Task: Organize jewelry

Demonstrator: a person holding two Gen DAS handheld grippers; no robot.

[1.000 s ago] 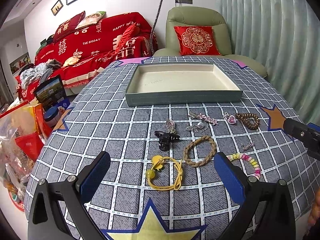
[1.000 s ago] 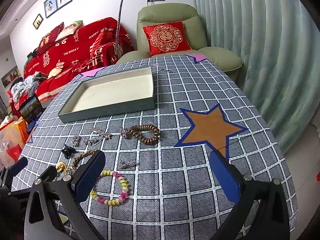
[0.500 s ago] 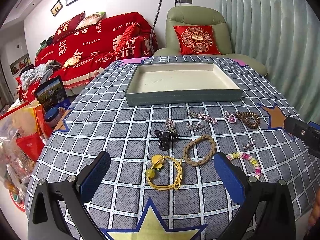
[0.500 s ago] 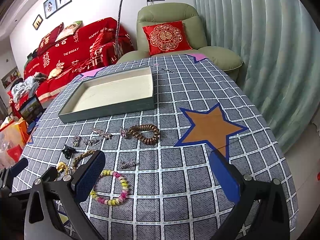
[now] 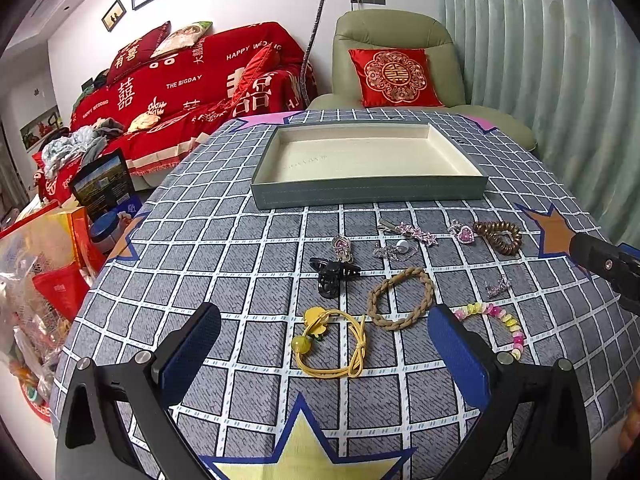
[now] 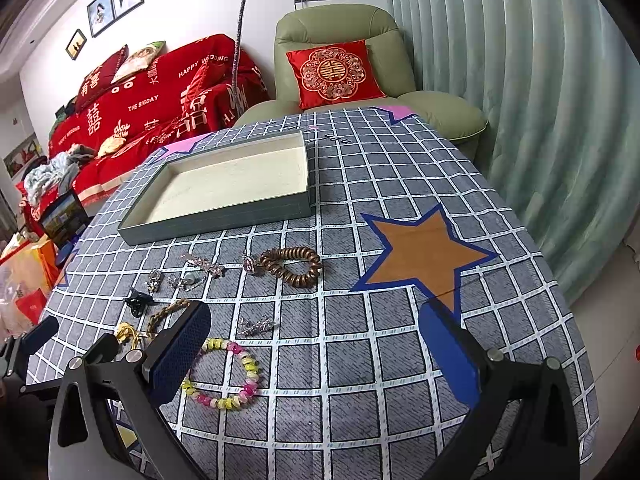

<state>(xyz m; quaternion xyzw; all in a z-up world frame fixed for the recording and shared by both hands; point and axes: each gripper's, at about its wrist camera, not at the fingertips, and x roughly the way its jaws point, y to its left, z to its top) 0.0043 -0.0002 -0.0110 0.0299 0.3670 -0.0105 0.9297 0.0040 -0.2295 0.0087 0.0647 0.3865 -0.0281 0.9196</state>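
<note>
An empty grey tray with a cream lining [image 5: 368, 194] [image 6: 224, 220] stands at the far side of the table. Jewelry lies in front of it: a yellow cord bracelet [image 5: 332, 344], a braided tan bracelet [image 5: 400, 296], a black claw clip [image 5: 334, 274], a bead bracelet [image 6: 224, 376] [image 5: 500, 320], a brown coil hair tie [image 6: 292, 266] [image 5: 498, 236], and small sparkly clips [image 5: 408, 232] [image 6: 256, 325]. My left gripper [image 5: 324, 356] is open and empty above the yellow bracelet. My right gripper [image 6: 316, 356] is open and empty, to the right of the bead bracelet.
The table has a grey checked cloth with star patches [image 6: 424, 256]. A green armchair with a red cushion [image 6: 336, 72] stands behind it, a red sofa [image 5: 180, 88] at the back left, a curtain [image 6: 520, 80] on the right and bags [image 5: 40, 260] on the floor at left.
</note>
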